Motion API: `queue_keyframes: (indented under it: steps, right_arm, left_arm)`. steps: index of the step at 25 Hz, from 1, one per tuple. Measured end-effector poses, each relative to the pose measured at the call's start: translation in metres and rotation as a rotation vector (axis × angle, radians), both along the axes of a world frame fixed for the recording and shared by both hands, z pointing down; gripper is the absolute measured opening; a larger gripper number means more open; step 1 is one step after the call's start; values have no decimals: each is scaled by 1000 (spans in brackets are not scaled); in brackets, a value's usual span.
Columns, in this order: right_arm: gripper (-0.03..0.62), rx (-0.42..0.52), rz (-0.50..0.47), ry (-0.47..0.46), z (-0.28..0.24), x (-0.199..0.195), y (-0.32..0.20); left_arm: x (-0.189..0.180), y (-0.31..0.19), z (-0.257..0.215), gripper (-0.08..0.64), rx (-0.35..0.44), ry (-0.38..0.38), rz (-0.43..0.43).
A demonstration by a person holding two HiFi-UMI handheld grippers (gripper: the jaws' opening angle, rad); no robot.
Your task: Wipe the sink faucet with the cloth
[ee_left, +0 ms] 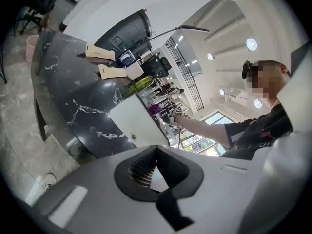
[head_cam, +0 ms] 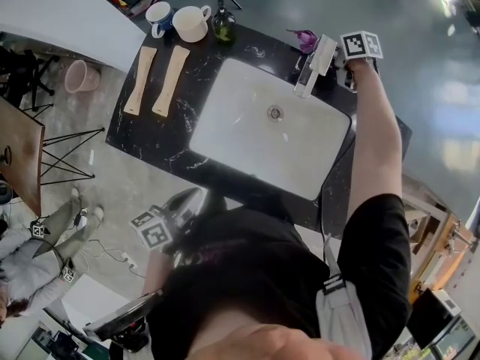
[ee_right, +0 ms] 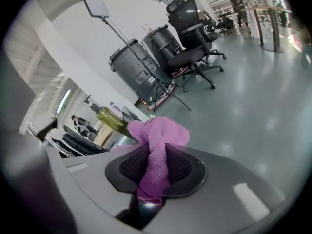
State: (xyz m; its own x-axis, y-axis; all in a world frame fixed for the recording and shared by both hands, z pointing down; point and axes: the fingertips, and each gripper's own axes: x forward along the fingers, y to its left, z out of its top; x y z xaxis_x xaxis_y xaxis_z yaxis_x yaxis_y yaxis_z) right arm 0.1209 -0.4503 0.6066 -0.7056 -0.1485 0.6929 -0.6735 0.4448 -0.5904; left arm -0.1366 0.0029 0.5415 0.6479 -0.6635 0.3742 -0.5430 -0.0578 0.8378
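- While we stand at the black white-veined stone countertop [head_cam: 150, 137], our right gripper [ee_right: 156, 172] has its jaws clamped on the purple terry cloth [ee_right: 158, 133], which bunches up past the dark ribbed pads.
- Seen from the head view, that cloth sits at the far right corner of the white rectangular sink basin [head_cam: 247, 130], just beside the pale metal faucet [head_cam: 304, 85]. We cannot tell whether cloth and faucet touch.
- Our left gripper [ee_left: 153, 172] is held close to our body at the near edge of the countertop, well apart from the faucet. Its jaws are pressed together with nothing between them.
- At the far left end of the countertop stand a blue-and-white cup [head_cam: 159, 13], a cream mug [head_cam: 191, 22] and a green glass bottle [head_cam: 223, 25]. Two pale wooden paddles [head_cam: 171, 79] lie side by side just in front of them.
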Motion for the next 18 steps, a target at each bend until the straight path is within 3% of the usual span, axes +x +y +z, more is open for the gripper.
queue_keyframes:
  steps: [6, 12, 14, 16, 18]
  right_arm:
    - [100, 189, 154, -229, -113, 0, 1]
    - [98, 365, 210, -119, -166, 21, 33]
    - [98, 404, 226, -150, -176, 24, 48]
    - [98, 437, 200, -174, -184, 19, 71]
    - [98, 464, 152, -138, -181, 8, 97]
  left_arm:
    - [-13, 1, -13, -8, 77, 25, 25]
    - [-23, -10, -37, -8, 154, 54, 93]
    - [-26, -12, -43, -7, 184, 62, 121]
    - [-29, -14, -48, -8, 199, 66, 151]
    - [-33, -12, -52, -8, 203, 73, 171]
